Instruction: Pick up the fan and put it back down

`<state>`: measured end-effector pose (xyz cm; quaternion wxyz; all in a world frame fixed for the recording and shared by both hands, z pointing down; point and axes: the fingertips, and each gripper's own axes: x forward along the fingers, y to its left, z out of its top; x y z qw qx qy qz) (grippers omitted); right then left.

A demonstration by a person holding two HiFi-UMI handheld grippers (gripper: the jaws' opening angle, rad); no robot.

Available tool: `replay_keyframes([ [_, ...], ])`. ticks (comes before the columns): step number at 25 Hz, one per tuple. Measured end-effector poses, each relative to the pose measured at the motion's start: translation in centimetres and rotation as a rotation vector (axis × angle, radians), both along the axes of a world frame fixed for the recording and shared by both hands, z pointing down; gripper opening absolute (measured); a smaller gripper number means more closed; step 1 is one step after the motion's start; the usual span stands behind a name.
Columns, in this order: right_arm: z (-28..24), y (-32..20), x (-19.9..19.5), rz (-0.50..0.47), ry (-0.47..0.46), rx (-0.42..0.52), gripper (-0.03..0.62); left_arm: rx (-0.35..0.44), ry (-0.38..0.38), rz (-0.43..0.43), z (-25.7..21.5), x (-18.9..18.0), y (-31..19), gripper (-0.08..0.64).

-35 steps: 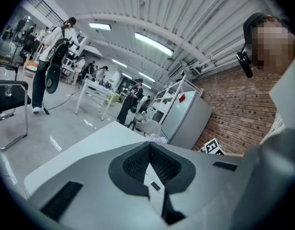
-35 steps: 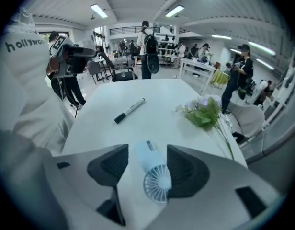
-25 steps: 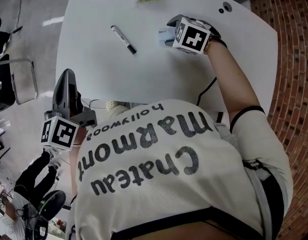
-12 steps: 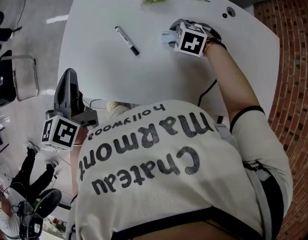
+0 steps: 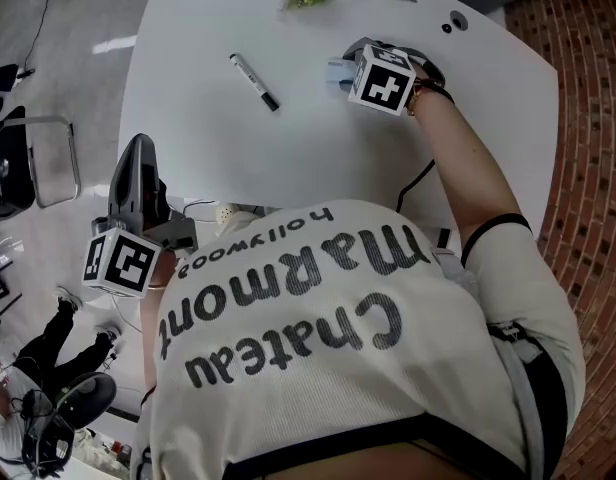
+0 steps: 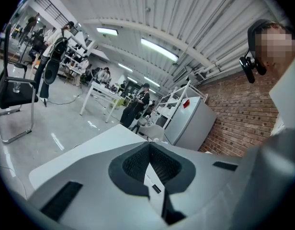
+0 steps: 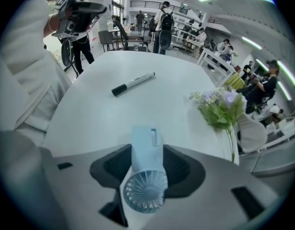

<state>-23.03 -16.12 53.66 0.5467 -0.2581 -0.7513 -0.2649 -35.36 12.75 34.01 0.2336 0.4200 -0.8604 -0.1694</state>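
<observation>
Fingers (image 7: pixel 107 169) just closed on fan (image 7: pixel 145 188), table (image 7: pixel 99 123)

Fan (image 7: pixel 146 176) — smooth, matt pale-blue plastic; bench (image 5: pixel 318 158) top smooth, matt white; brickwork (image 5: pixel 588 168) at the frame's right — rough.

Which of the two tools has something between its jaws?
The right tool: its jaws have just been closing onto the light blue fan, which sits between them. The left tool has its jaws together, with nothing between.
</observation>
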Motion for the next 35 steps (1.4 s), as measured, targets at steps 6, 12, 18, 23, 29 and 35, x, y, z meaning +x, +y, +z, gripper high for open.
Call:
replay_keyframes([
  [6,-1.3,-1.1,0.1,0.187,-0.119,-0.02,0.204,0.017,0.002,0.038,0.3,0.2,-0.9,0.0],
  [12,-4.1,-3.1,0.7,0.418,-0.288,-0.033,0.204,0.029,0.006,0.102,-0.1,1.2,-2.5,0.0],
  [18,-8.2,-4.6,3.2,0.688,-0.463,-0.015,0.204,0.054,-0.026,0.271,-2.0,2.3,-6.1,0.0],
  [23,-12.1,-3.6,6.2,0.965,-0.614,-0.113,0.202,0.056,-0.052,0.403,-3.2,2.8,-8.7,0.0],
  [29,-15.6,-1.0,9.6,1.166,-0.738,-0.116,0.201,0.09,-0.065,0.564,-5.1,4.1,-10.4,0.0],
  [35,-17.1,1.9,14.0,1.318,-0.788,-0.068,0.201,0.131,-0.059,0.723,-5.9,6.3,-11.8,0.0],
])
